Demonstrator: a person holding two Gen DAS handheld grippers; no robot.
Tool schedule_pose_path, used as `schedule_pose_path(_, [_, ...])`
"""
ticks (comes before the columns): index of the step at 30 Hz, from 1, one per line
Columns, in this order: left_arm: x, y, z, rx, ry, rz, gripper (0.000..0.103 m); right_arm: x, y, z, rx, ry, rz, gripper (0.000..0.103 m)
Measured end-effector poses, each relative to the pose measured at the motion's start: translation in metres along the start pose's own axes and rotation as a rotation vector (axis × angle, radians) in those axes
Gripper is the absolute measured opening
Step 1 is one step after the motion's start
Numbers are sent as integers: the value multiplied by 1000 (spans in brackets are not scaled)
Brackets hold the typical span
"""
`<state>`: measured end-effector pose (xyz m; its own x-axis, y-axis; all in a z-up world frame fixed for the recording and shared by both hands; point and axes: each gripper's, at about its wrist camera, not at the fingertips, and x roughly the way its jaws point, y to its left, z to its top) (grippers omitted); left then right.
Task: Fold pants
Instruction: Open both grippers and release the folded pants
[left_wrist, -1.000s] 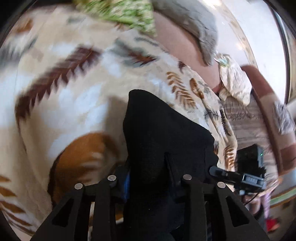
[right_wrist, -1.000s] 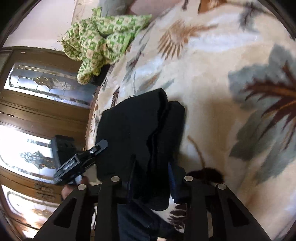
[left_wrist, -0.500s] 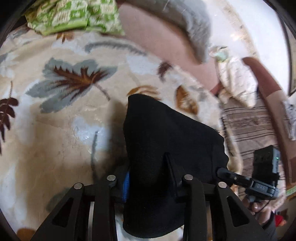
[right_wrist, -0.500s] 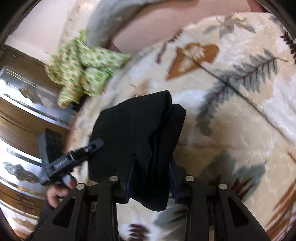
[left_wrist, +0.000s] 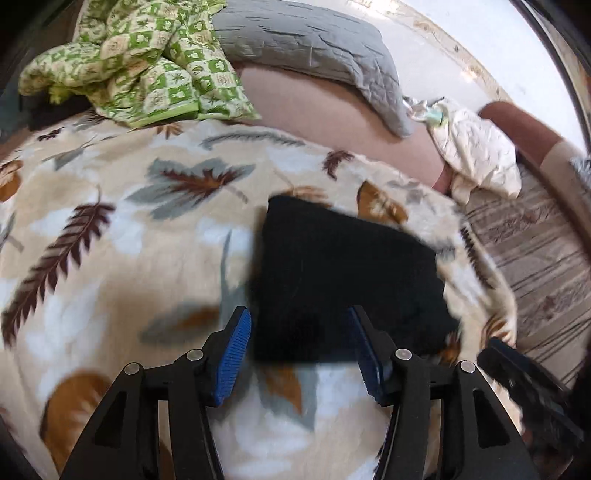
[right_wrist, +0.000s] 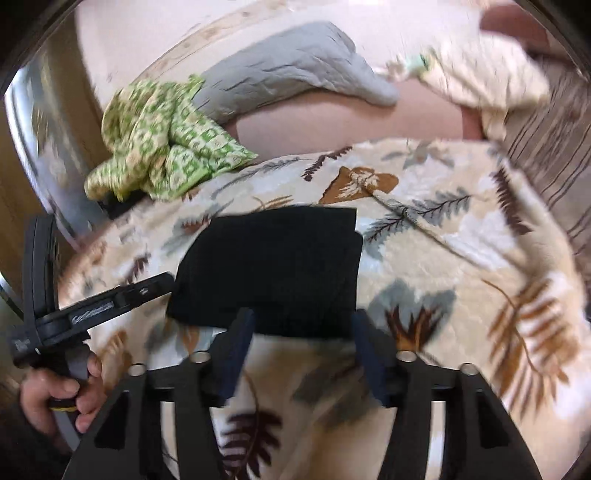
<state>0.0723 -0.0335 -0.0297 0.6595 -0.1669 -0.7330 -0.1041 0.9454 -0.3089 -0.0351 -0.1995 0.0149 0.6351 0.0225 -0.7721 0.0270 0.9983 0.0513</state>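
Observation:
The black pants (left_wrist: 343, 280) lie folded into a flat square on a cream blanket with a leaf pattern (left_wrist: 110, 240). My left gripper (left_wrist: 300, 350) hovers at their near edge. Its jaws are opening, and the blue pads (left_wrist: 236, 350) stand clear on either side of the cloth without pressing it. In the right wrist view the pants (right_wrist: 273, 269) lie just ahead of my right gripper (right_wrist: 303, 347). Its jaws are opening too, with the pants' near edge in the gap and untouched. A hand (right_wrist: 62, 391) holds the left gripper (right_wrist: 110, 302) beside the pants' left corner.
A crumpled green checked cloth (left_wrist: 140, 62) and a grey quilted pillow (left_wrist: 314, 48) lie at the far end of the bed. A cream cloth (left_wrist: 476, 155) and a striped cover (left_wrist: 535, 258) lie to the right. The right gripper's body (left_wrist: 532, 391) shows at lower right.
Both grippers were shut on the folded pants and carrying them. Now the jaws have spread and let go, and the pants lie flat on the blanket with both grippers drawn back.

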Motion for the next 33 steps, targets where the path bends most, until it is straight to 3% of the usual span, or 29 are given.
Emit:
schedule_pose_path(4, [-4, -20, -28, 98, -18, 129, 53, -20, 0, -8, 2, -73, -91, 64])
schedule_pose_path(9, [-13, -36, -35, 159, -53, 145, 54, -23, 2, -8, 11, -105, -199, 66])
schedule_pose_path(17, [-17, -30, -30, 156, -53, 140, 54, -25, 15, -9, -48, -119, -234, 69])
schedule_pose_path(33, [-13, -30, -29, 180, -35, 154, 54, -27, 14, -9, -42, -127, -222, 69])
